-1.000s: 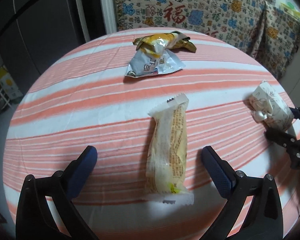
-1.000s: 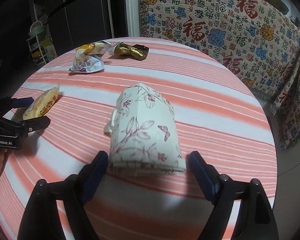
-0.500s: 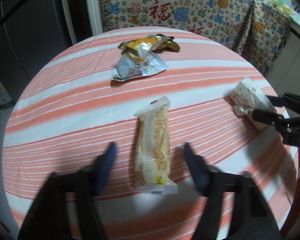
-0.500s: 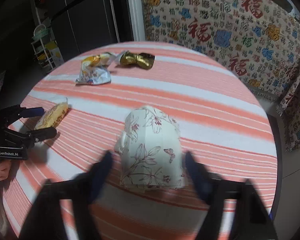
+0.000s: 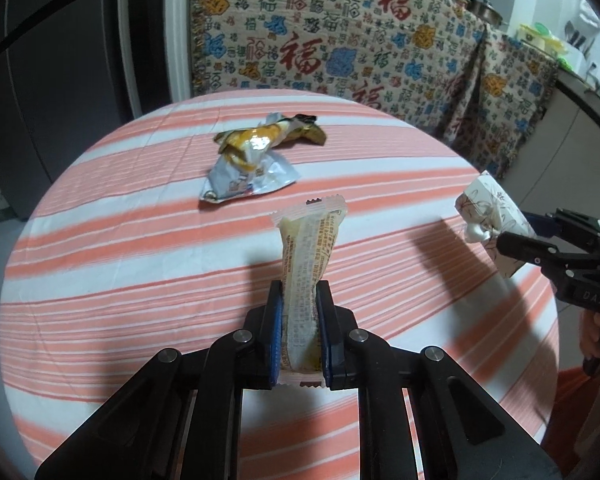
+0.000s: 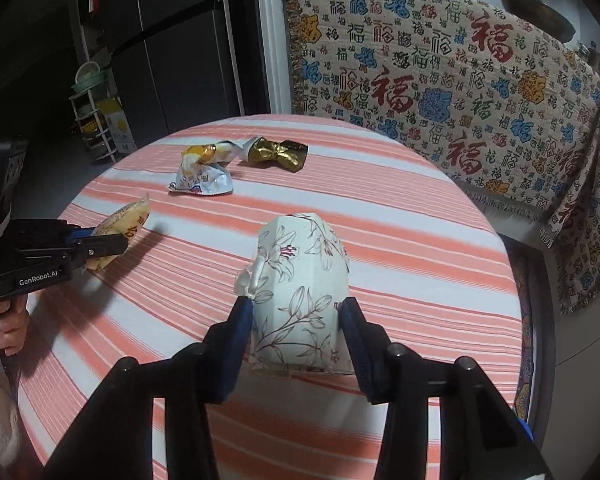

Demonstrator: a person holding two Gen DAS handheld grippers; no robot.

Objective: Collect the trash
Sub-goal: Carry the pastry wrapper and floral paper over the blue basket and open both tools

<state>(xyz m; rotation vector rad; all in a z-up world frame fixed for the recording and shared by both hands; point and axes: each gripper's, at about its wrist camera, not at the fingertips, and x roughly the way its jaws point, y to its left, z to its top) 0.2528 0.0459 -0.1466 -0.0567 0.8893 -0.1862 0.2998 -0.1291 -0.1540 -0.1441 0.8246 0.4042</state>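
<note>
Left gripper (image 5: 299, 316) has just closed onto the long clear snack wrapper (image 5: 308, 256) — pale yellow, printed text, crimped ends, held above the striped tablecloth (image 5: 120, 264). Right gripper (image 6: 298, 320), jaws just closing, pinches the white floral box (image 6: 300, 280). Crumpled silver-yellow wrapper (image 5: 248, 168) and gold foil wrapper (image 6: 278, 154) lie further back.

The near end of the long translucent yellow snack packet (image 5: 309, 268) is hidden between blue pads (image 5: 275, 328). Printed text on the crumpled silver foil wrapper (image 5: 248, 178) is too small to read. The round striped table (image 6: 400, 216) is cut off below.
</note>
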